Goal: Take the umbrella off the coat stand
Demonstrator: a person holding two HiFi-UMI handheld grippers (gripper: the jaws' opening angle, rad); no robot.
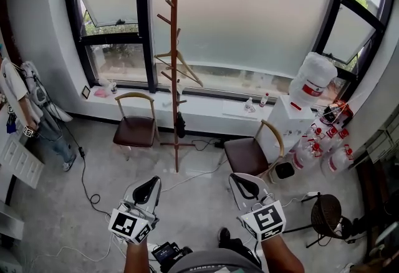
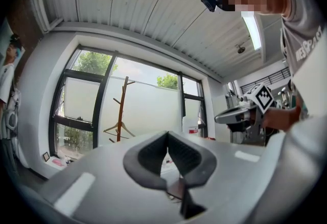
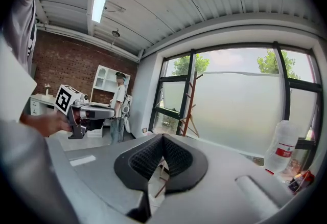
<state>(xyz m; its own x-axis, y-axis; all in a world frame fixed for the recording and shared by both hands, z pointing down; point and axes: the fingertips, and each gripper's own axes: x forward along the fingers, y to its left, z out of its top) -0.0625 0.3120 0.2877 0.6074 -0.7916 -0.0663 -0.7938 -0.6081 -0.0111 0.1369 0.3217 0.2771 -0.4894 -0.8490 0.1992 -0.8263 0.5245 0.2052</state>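
Observation:
A tall wooden coat stand [image 1: 174, 60] rises in front of the window, between two chairs. Low on it hangs a short dark folded umbrella [image 1: 180, 124], and wooden hangers [image 1: 179, 68] hang higher up. Both grippers are well short of the stand, over the floor. My left gripper [image 1: 151, 186] and my right gripper [image 1: 242, 184] are shut with nothing between the jaws. The left gripper view has the coat stand [image 2: 120, 109] far off beyond the shut left gripper [image 2: 167, 137]. Likewise, the coat stand [image 3: 189, 106] is distant past the shut right gripper [image 3: 162, 138] in the right gripper view.
A brown chair [image 1: 134, 128] stands left of the stand, another chair [image 1: 249, 153] right of it. A water dispenser [image 1: 293, 119] and several water bottles [image 1: 324, 150] fill the right corner. A black stool [image 1: 325, 215] is at lower right. Cables [image 1: 84, 184] cross the floor. A person [image 1: 25, 110] stands at far left.

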